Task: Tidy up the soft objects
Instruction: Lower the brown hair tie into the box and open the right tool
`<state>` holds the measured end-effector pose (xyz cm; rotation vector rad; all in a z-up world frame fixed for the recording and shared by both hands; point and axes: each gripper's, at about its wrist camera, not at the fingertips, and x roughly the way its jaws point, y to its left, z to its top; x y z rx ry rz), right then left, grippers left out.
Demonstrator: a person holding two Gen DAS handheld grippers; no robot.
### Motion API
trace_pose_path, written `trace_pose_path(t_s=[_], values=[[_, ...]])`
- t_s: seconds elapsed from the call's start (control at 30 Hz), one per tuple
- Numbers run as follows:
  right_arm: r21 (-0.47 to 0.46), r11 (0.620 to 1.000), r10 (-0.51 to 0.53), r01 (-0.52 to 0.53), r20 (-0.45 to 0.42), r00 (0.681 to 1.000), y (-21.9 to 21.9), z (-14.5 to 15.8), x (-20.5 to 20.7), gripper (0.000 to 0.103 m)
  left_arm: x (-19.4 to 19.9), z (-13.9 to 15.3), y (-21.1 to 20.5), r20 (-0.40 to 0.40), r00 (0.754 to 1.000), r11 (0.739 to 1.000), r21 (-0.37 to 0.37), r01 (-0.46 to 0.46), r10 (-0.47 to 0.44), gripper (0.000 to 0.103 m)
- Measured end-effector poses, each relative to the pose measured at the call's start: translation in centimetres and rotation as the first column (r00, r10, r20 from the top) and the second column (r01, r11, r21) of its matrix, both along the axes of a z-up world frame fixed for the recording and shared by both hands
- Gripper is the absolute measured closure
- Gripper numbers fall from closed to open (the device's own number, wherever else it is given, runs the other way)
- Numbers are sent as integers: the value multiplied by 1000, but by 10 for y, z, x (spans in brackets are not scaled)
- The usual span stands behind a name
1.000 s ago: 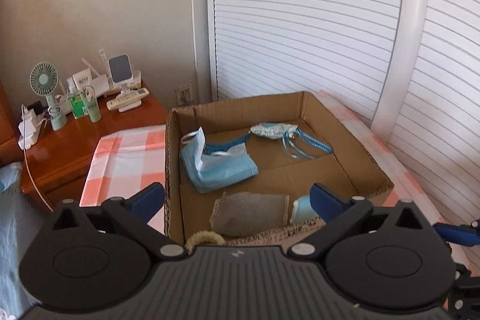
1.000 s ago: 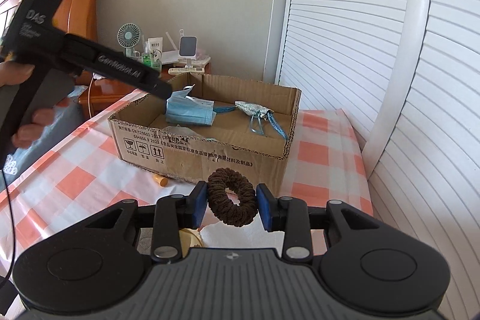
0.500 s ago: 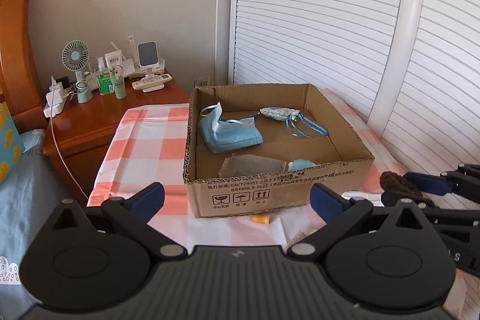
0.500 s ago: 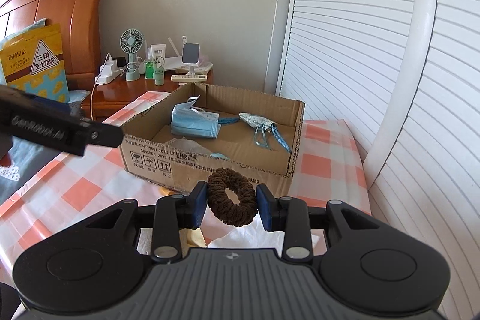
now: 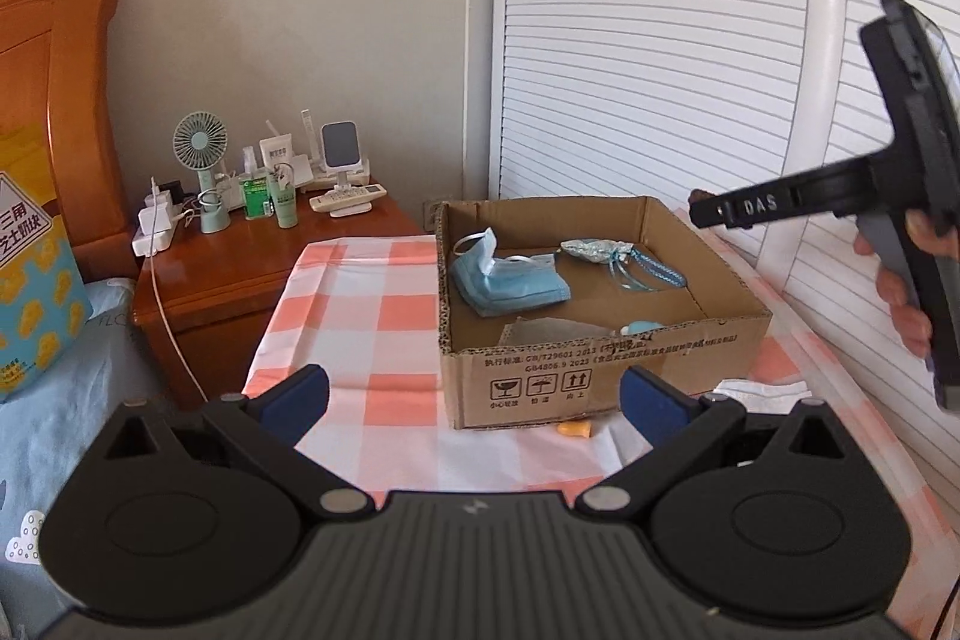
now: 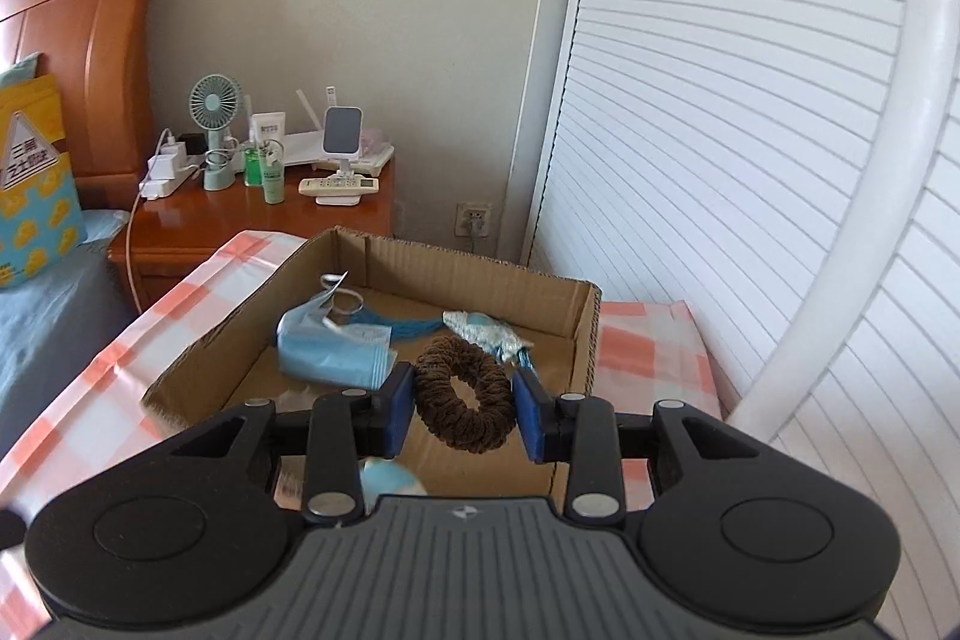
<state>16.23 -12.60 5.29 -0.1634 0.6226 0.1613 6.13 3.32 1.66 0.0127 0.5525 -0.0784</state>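
My right gripper (image 6: pixel 463 409) is shut on a brown scrunchie (image 6: pixel 463 403) and hangs over the open cardboard box (image 6: pixel 585 334). Inside the box lie blue face masks (image 6: pixel 333 352), a silver-blue pouch with ribbons (image 6: pixel 486 331), a grey cloth (image 5: pixel 549 331) and a small light-blue item (image 5: pixel 642 327). In the left wrist view the box (image 5: pixel 600 370) stands just ahead on the checked cloth, and my left gripper (image 5: pixel 474 394) is open with nothing between its fingers. The right tool's body (image 5: pixel 900 196), held by a hand, shows at the right edge there.
An orange-and-white checked cloth (image 5: pixel 372 298) covers the surface. A small orange piece (image 5: pixel 575 428) and white fabric (image 5: pixel 762 388) lie in front of the box. A wooden nightstand (image 5: pixel 240 262) with a fan, bottles and a remote stands left. White louvred doors (image 5: pixel 660 40) close off the back.
My left gripper pulled back from over the box to in front of it. My right gripper carried the scrunchie up and forward, from before the box to above its inside.
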Motion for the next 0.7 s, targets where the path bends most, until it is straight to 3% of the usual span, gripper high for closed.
trace_pose_path(t_s=[0.1,0.17,0.2,0.43,0.7], values=[[-23,1000,-21,21,2,1000,10,-4,26,53,-2,-4,7,-6,1000,1000,11,-27,27,1],[-44,999,-30,29,-3,1000,16,-8,36,17,-3,-5,11,-13,999,999,5,-37,37,1],[-51,998,-22,22,-6,1000,18,-10,37,14,-3,-6,12,-16,999,999,3,-40,40,1],[-105,994,-43,41,-17,999,22,-15,15,5,-5,-6,14,-20,999,999,1,-38,38,1],[-87,993,-80,77,-31,996,2,-14,-30,0,-9,-5,9,-24,1000,1000,-3,-13,13,1]])
